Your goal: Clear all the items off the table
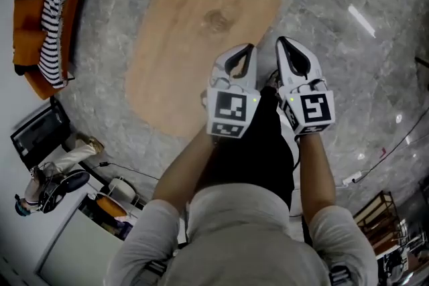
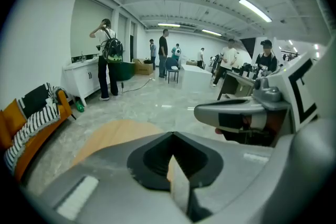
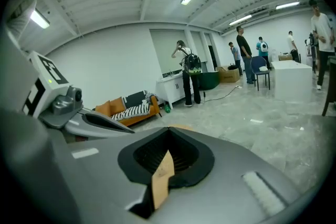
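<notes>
An orange sofa (image 1: 28, 50) draped with a striped cloth (image 1: 57, 3) sits off to our left, well apart from the table, and several people (image 2: 164, 52) stand farther down the white, strip-lit room. The oval wooden table (image 1: 201, 30), pale with a darker knot, stands on the grey marble floor (image 1: 348, 57) just ahead of our left gripper (image 1: 244, 53) and right gripper (image 1: 289, 53), which we hold side by side, each with jaws pressed together and gripping nothing
</notes>
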The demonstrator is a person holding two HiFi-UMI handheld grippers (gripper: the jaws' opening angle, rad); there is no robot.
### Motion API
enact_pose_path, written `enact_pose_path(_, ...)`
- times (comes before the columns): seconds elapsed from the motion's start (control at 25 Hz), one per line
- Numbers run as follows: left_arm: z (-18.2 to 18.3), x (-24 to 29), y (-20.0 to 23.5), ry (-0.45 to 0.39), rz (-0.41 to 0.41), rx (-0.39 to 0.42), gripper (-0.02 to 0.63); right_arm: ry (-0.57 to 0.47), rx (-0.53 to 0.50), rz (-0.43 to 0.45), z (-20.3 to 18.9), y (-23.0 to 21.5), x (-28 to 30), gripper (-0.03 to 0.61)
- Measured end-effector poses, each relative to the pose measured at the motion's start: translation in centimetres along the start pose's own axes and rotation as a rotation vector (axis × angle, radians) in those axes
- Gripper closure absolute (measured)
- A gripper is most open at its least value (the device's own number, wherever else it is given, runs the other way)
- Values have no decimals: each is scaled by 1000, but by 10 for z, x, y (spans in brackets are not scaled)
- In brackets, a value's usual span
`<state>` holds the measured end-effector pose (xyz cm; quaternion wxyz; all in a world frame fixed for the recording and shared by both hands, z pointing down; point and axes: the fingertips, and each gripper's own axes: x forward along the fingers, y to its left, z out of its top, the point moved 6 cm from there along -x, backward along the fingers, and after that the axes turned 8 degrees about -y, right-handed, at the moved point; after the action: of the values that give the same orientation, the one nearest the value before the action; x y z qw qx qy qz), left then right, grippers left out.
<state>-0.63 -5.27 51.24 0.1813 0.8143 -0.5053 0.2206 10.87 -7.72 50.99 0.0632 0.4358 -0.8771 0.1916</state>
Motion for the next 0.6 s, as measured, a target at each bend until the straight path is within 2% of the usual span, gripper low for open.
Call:
enact_pose_path(0.12,-26,1,36,48,10,47,594,22,13,24,-27,19,29,572)
enact_pose_path(0.44,-87,24,73,277,-30,394,594,99,15,71,-91,27,50,572)
enact_pose_path(0.6,-117,41,86,367,-37,475,594,129,40,47,-113,16,54,572)
